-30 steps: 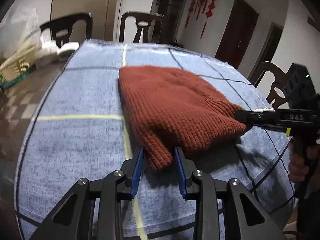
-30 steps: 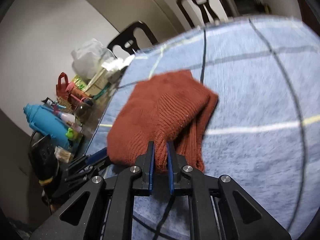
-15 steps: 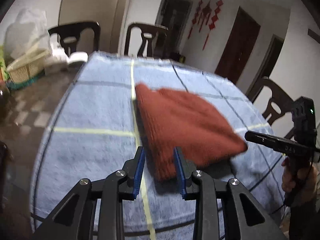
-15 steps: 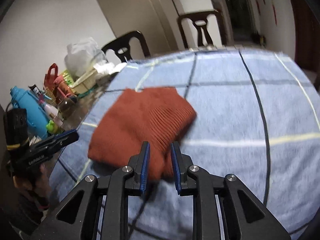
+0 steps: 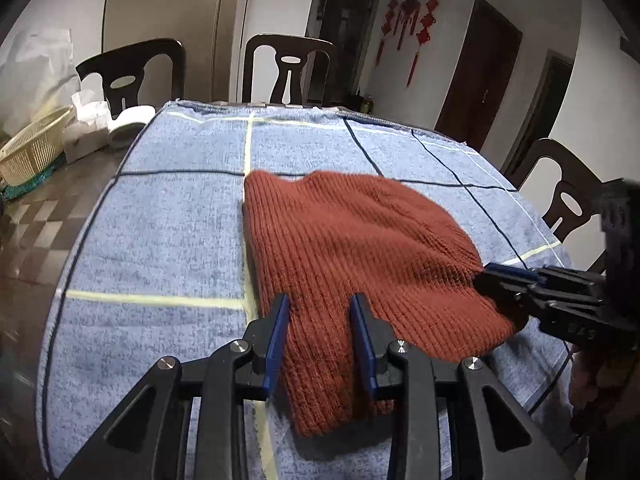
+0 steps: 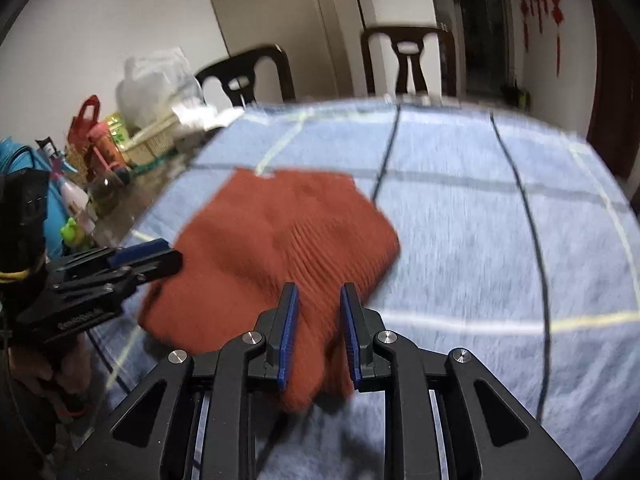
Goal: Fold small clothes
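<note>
A rust-red knitted garment (image 5: 352, 248) lies folded on the blue checked cloth (image 5: 160, 220) that covers the table. My left gripper (image 5: 320, 320) is open, its blue pads either side of the garment's near corner. My right gripper (image 6: 318, 312) is open too, with the other near corner of the garment (image 6: 280, 240) lying between its pads. The right gripper shows at the right edge of the left wrist view (image 5: 560, 300). The left gripper shows at the left of the right wrist view (image 6: 100, 276).
Dark chairs (image 5: 288, 72) stand around the far and right sides of the table. A cream basket (image 5: 32, 148) and white tissues (image 5: 88, 120) sit at the far left. Bottles, a red bag and a plastic bag (image 6: 100, 140) crowd the table's left side.
The right gripper's jaws have opened and let go of the garment. The garment has settled flat on the cloth, and both grippers have pulled back slightly.
</note>
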Motion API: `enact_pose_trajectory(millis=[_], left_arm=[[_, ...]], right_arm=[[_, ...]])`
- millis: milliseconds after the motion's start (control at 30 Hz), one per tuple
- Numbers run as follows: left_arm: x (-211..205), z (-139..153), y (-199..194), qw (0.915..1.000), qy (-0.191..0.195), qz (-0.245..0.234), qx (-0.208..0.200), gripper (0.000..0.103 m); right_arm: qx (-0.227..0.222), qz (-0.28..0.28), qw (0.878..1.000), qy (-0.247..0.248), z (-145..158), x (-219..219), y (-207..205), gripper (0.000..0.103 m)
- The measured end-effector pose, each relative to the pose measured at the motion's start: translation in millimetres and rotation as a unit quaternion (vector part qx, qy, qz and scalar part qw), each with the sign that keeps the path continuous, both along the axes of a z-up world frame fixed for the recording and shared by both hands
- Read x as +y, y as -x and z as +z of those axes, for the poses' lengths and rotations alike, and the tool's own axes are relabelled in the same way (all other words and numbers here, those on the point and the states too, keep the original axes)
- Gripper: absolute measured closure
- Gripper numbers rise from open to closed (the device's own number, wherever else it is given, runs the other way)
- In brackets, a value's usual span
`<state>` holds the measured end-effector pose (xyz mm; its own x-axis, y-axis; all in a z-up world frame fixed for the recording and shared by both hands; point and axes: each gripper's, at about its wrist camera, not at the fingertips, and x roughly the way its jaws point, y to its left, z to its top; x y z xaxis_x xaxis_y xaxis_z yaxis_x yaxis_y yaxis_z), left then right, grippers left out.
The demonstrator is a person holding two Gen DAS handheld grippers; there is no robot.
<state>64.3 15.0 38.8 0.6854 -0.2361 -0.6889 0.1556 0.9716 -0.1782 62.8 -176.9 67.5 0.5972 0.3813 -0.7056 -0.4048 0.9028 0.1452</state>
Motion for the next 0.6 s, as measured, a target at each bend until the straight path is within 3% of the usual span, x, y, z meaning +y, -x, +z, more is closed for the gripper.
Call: enact_pose_trajectory(millis=[167, 267, 500, 600], left_arm=[[-9.4, 1.6, -26.9, 0.9996, -0.025, 0.005, -0.011, 0.068], [-11.2, -8.7, -38.4, 0.999, -0.043, 0.006, -0.013, 0.065], [-3.0, 2.5, -30.3, 0.9994, -0.029, -0.009, -0.018, 0.065], [-0.1, 6.3, -15.1, 0.9992, -0.022, -0.025, -0.024, 0.065]], right_arm=[[0.02, -0.005, 0.999, 0.031, -21.2, 13.3, -33.5, 0.082], [0.019, -0.007, 1.0, 0.009, -26.1, 6.8, -40.6, 0.082], [0.009, 0.002, 1.0, 0.012, -4.2, 5.2, -11.8, 0.082], [0.023, -0.002, 0.999, 0.031, -15.7, 8.8, 1.0, 0.082]])
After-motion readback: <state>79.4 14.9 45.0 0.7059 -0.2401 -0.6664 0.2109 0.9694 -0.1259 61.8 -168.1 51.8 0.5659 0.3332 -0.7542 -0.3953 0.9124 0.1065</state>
